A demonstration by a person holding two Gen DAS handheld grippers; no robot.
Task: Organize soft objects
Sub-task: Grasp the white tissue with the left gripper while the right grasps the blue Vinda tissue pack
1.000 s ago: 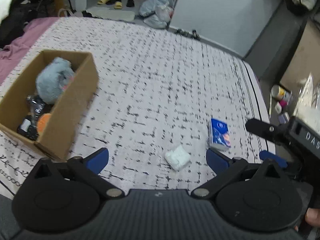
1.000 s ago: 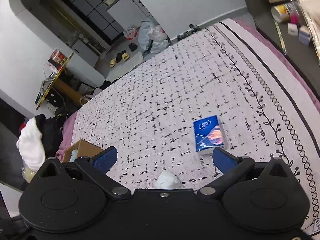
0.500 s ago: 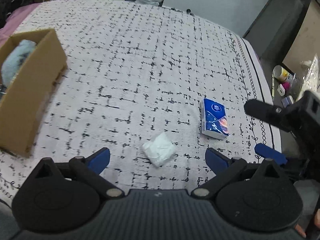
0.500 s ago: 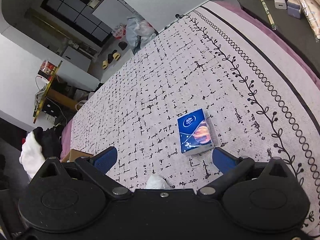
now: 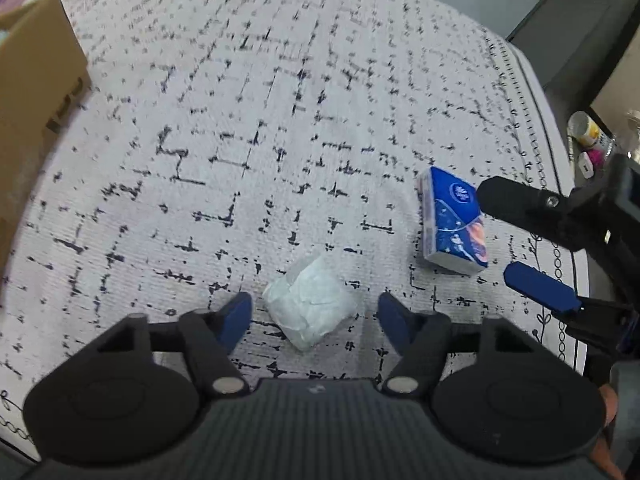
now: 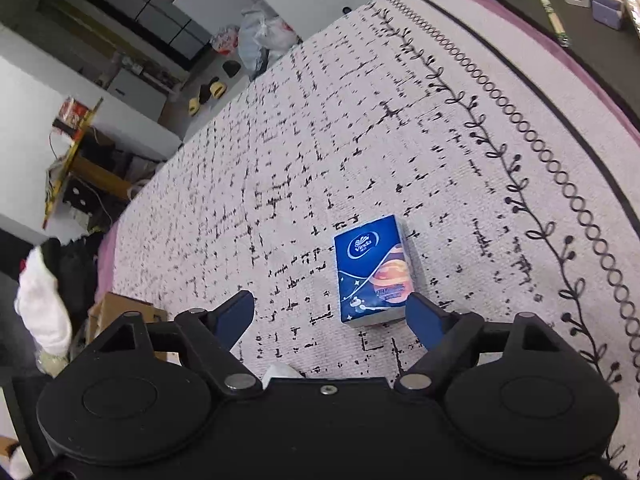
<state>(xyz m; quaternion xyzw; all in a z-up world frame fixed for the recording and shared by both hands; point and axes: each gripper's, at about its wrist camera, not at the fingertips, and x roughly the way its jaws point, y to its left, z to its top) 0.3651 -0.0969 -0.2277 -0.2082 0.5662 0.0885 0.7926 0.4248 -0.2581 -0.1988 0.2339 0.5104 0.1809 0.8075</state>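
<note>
Item 1. Left gripper (image 5: 314, 316): held low over the bed cover (image 5: 280, 128), jaws spread and nothing held. A white crumpled wad (image 5: 310, 306), seemingly tissue or thin plastic, was framed between the two blue fingertips (image 5: 236, 318); contact with either pad could not be told.

Item 2. Right gripper (image 6: 330, 318): jaws likewise spread and empty. A blue tissue pack (image 6: 374, 272) lay flat on the cover, its near end just beside the right-hand fingertip and off-centre in the gap. In the left wrist view the same pack (image 5: 454, 222) was seen well to the right of the wad, with the right gripper's fingers reaching in over and beside it.

Item 3. Cardboard box (image 5: 36, 92): stood at the far left of the cover, well apart from both loose items; its contents were not visible.

Step in hand, as judged: approach to grasp, each gripper addressed to one soft item, neither item lifted yet.

Next move, as judged: the left jaws to be lowered around the wad and closed gently, since it would compress readily. The right gripper to be shifted rightward so that the pack was centred before closing. Both items then to be carried to the box.
</note>
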